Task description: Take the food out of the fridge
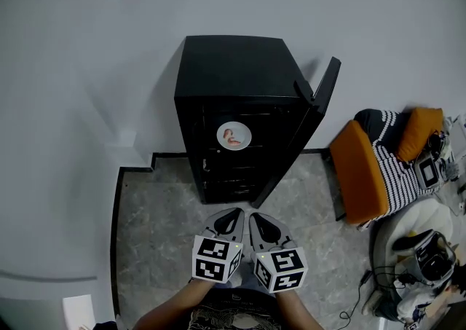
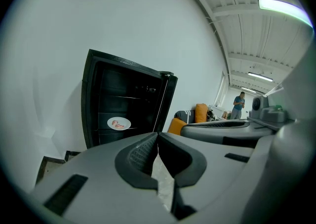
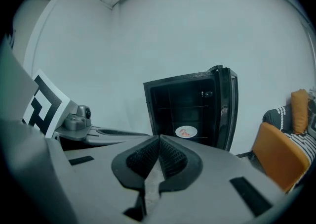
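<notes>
A small black fridge (image 1: 240, 81) stands against the white wall with its door (image 1: 309, 121) swung open to the right. On a middle shelf inside sits a white plate of food (image 1: 234, 135), also visible as a plate (image 2: 119, 123) in the left gripper view and a plate (image 3: 186, 131) in the right gripper view. My left gripper (image 1: 231, 213) and right gripper (image 1: 256, 216) are held side by side above the floor, well short of the fridge. Both are shut with nothing between the jaws, the left gripper (image 2: 157, 134) and the right gripper (image 3: 159, 138) alike.
An orange and striped sofa (image 1: 378, 165) with cushions stands right of the fridge, and cluttered gear and cables (image 1: 426, 263) lie at the far right. The floor (image 1: 160, 226) is grey marbled tile with a dark skirting. A person (image 2: 239, 105) stands far off in the room.
</notes>
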Demonstrator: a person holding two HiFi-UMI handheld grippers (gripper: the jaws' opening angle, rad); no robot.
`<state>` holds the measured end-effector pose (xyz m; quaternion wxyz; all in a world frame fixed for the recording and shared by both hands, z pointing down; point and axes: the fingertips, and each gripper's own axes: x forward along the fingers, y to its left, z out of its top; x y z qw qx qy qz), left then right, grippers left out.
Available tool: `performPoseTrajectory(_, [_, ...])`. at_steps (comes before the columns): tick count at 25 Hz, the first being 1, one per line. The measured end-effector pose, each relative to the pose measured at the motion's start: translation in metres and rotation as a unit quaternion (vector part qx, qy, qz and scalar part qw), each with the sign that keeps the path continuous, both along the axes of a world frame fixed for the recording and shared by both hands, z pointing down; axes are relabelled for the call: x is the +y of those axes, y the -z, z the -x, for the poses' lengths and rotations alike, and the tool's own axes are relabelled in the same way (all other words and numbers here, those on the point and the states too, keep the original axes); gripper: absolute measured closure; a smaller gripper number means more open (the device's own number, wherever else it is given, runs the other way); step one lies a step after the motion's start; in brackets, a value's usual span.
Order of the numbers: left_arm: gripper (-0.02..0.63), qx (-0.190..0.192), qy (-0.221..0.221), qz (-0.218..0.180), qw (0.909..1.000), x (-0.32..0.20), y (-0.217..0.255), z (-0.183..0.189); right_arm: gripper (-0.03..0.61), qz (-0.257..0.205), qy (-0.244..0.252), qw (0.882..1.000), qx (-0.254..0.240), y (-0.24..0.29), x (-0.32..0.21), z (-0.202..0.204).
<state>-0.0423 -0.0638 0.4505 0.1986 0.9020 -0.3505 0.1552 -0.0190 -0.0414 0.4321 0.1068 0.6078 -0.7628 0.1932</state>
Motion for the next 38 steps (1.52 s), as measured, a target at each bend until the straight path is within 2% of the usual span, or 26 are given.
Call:
performPoseTrajectory(10, [0.600, -0.001, 0.032, 0.002, 0.9995, -0.050, -0.010, -0.039, 0.555, -0.002, 0.032, 0.999, -0.004, -0.006, -0.052, -0.040])
performPoseTrajectory(14, [0.600, 0.054, 0.061, 0.014, 0.9966, -0.076, -0.012, -0.063, 0.555, -0.003, 0.051, 0.999, -0.006, -0.008, -0.076, -0.064])
performPoseTrajectory(17, [0.600, 0.076, 0.089, 0.025, 0.9929, -0.094, -0.019, -0.077, 0.555, -0.003, 0.070, 0.998, -0.010, -0.009, -0.094, -0.082])
performPoseTrajectory(20, [0.600, 0.109, 0.120, 0.045, 0.9857, -0.112, -0.027, -0.088, 0.555, -0.004, 0.091, 0.996, -0.011, -0.010, -0.110, -0.097])
performPoseTrajectory(23, [0.598, 0.166, 0.149, 0.069, 0.9723, -0.129, -0.035, -0.098, 0.555, -0.004, 0.114, 0.993, -0.010, -0.010, -0.123, -0.109])
performPoseTrajectory(30, [0.598, 0.300, 0.185, 0.113, 0.9290, -0.159, -0.063, -0.101, 0.555, 0.001, 0.154, 0.988, -0.010, -0.018, -0.143, -0.125])
performPoseTrajectory(34, [0.598, 0.354, 0.206, 0.129, 0.9031, -0.174, -0.082, -0.093, 0.555, 0.011, 0.175, 0.985, -0.006, -0.024, -0.146, -0.120])
performPoseTrajectory(38, [0.598, 0.393, 0.219, 0.139, 0.8821, -0.191, -0.100, -0.085, 0.555, 0.019, 0.191, 0.981, 0.004, -0.031, -0.154, -0.113])
